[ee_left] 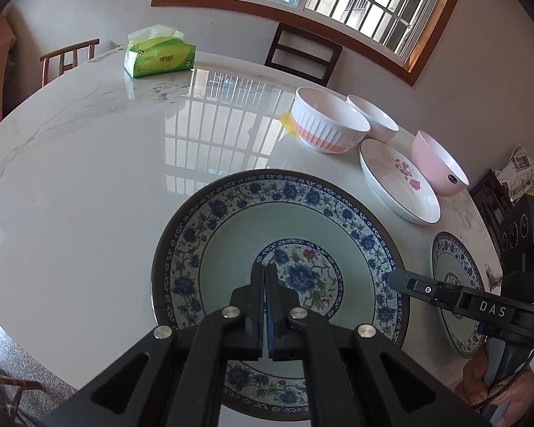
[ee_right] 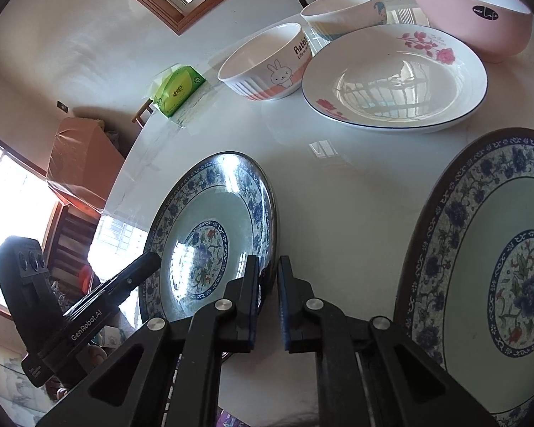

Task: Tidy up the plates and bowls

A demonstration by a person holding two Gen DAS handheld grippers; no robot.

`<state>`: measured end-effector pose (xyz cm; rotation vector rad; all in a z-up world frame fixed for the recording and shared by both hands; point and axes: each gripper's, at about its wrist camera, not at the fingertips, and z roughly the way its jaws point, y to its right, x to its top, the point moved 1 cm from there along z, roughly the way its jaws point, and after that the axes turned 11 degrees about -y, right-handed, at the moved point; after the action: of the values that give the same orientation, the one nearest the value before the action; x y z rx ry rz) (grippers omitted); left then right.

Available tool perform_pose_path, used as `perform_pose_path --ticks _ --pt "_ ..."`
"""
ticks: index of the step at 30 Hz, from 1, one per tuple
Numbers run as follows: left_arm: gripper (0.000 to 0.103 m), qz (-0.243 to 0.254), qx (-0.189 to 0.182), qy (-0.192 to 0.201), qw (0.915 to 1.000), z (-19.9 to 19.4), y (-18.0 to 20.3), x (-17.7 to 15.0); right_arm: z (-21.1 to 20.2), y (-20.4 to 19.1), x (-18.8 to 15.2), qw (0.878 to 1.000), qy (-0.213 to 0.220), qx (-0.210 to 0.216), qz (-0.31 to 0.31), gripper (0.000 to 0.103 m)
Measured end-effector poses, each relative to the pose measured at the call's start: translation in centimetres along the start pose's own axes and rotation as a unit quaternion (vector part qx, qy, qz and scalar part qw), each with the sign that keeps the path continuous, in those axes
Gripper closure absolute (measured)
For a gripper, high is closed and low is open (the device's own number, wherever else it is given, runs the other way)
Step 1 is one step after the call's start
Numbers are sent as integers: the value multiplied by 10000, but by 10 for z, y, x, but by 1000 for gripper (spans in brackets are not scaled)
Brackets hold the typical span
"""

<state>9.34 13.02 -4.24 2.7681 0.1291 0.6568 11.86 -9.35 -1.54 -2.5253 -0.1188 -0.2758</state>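
A blue-and-white floral plate [ee_left: 231, 235] lies under my left gripper [ee_left: 264, 270], whose fingers are pressed together over its middle; I cannot tell if they touch it. The same plate shows in the right wrist view [ee_right: 210, 213]. My right gripper [ee_right: 268, 267] sits at that plate's right rim, its fingers a narrow gap apart around the edge. A second blue floral plate [ee_right: 487, 259] lies to the right, also in the left wrist view [ee_left: 455, 284]. A white rose plate [ee_right: 395, 82], a rabbit bowl [ee_right: 267, 64], a white bowl [ee_right: 341, 10] and a pink bowl [ee_right: 473, 10] stand behind.
A green tissue pack [ee_left: 158, 55] sits at the far side of the round white marble table [ee_left: 89, 163]. Wooden chairs [ee_left: 302, 53] stand around it under a window. The table's edge is close on the right, past the second floral plate.
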Motion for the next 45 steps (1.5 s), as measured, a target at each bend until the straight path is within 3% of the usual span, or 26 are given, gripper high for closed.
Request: perform_pose_path --ticks 15,16,20,25,29,31,45 --pt "102 -1087 390 327 9928 -22 -76 4 21 -11 7 9999 -119 30 -11 92" --pt "101 -1145 373 285 9923 -22 -80 4 22 -12 7 9999 -125 24 -17 92" --pt "78 -1320 71 97 9912 -15 -92 2 22 -12 6 9999 -107 -32 -65 92" --pt "73 -1169 -94 -111 9930 -3 -85 1 24 -14 8 9999 -119 -36 -86 92" --pt "74 -1134 -37 -44 9935 -3 -84 0 25 -16 8 9999 -121 -45 -96 92" --pt "83 -1152 54 3 9933 -2 -86 1 25 -16 8 9999 -117 -50 -91 92" --pt "83 -1286 109 154 9915 -2 -101 9 31 -22 11 9998 -106 -5 -141 91"
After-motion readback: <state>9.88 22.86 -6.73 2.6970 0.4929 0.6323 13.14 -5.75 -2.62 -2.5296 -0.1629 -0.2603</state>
